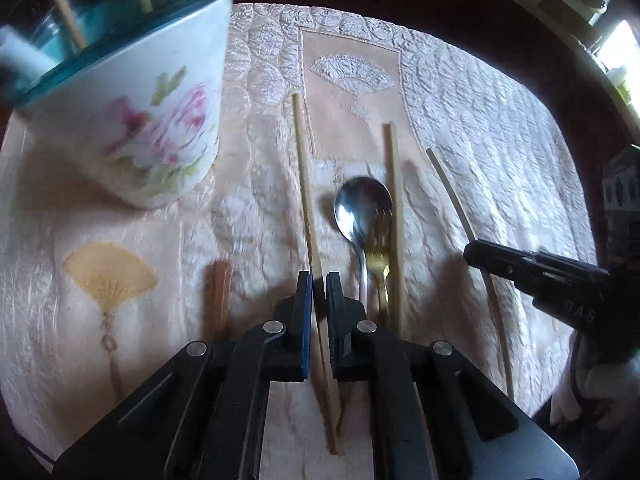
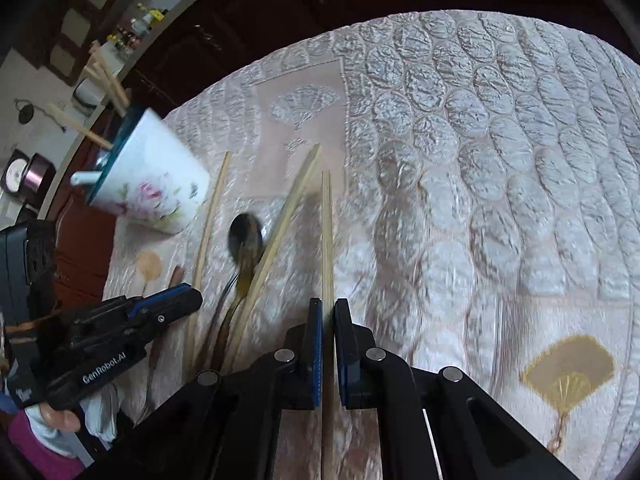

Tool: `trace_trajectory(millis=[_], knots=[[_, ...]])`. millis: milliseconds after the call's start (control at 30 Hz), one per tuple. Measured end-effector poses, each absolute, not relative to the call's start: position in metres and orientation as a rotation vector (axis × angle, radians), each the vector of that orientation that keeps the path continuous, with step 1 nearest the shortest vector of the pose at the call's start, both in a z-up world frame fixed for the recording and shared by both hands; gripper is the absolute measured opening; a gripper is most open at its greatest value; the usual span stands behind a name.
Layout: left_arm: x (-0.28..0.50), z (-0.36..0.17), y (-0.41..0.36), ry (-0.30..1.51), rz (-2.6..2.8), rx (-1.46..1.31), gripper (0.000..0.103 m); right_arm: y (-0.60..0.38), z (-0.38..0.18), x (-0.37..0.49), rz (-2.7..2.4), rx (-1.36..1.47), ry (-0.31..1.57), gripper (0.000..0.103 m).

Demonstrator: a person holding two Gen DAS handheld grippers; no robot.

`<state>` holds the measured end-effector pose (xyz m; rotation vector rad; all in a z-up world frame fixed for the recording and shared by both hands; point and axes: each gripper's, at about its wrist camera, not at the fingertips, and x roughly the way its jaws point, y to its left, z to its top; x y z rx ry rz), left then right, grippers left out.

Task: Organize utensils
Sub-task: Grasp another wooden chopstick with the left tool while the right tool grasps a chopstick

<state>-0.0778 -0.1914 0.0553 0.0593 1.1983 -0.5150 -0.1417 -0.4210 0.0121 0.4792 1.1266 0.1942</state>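
We have both tongs closed on chopsticks lying on the quilted cloth (image 1: 480, 120): the left gripper (image 1: 319, 280) pinches the leftmost bamboo chopstick (image 1: 302, 168), the right gripper (image 2: 328, 308) clamps the rightmost chopstick (image 2: 327, 232). Between our two tongs lie the steel spoon (image 1: 362, 204), a gold fork (image 1: 380, 256) and another chopstick (image 1: 394, 184). If we lift unevenly, each thin stick could pivot or slip from its narrow pinch. The floral holder (image 1: 152, 120), already bristling with sticks, stands ahead and left, easy to knock.

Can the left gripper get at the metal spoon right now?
Probably not yet. The left gripper is shut on a chopstick, so it is occupied. The spoon lies just beside it on the cloth, partly overlapped by a gold fork; nothing else blocks it.
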Motion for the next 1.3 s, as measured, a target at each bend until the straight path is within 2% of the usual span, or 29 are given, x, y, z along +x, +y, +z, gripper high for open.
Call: trace_trajectory(millis=[267, 367, 433, 633, 767, 1167, 1233, 1300], knots=[[-0.138, 0.057, -0.166, 1.237, -0.56, 0.092, 0.005, -0.412, 0.007, -0.196, 0.173, 0.443, 1.187, 0.007], [-0.149, 0.055, -0.168, 1.22, -0.552, 0.13, 0.006, -0.414, 0.013, -0.189, 0.17, 0.427, 1.177, 0.021], [-0.146, 0.057, -0.168, 1.209, -0.547, 0.124, 0.007, -0.412, 0.019, -0.179, 0.158, 0.406, 1.164, 0.023], [-0.122, 0.067, -0.171, 1.165, -0.529, 0.084, 0.029, -0.409, 0.02, -0.146, 0.129, 0.331, 1.161, 0.023], [-0.097, 0.067, -0.188, 1.144, -0.512, 0.086, 0.034, -0.404, 0.015, -0.128, 0.132, 0.313, 1.173, 0.023], [-0.043, 0.045, -0.232, 1.139, -0.426, 0.227, 0.034, -0.399, 0.003, -0.09, 0.171, 0.281, 1.201, 0.023], [-0.041, 0.044, -0.235, 1.132, -0.423, 0.249, 0.033, -0.394, 0.001, -0.082, 0.182, 0.28, 1.198, 0.018], [-0.04, 0.043, -0.237, 1.137, -0.426, 0.254, 0.025, -0.392, -0.002, -0.078, 0.192, 0.286, 1.193, 0.012]])
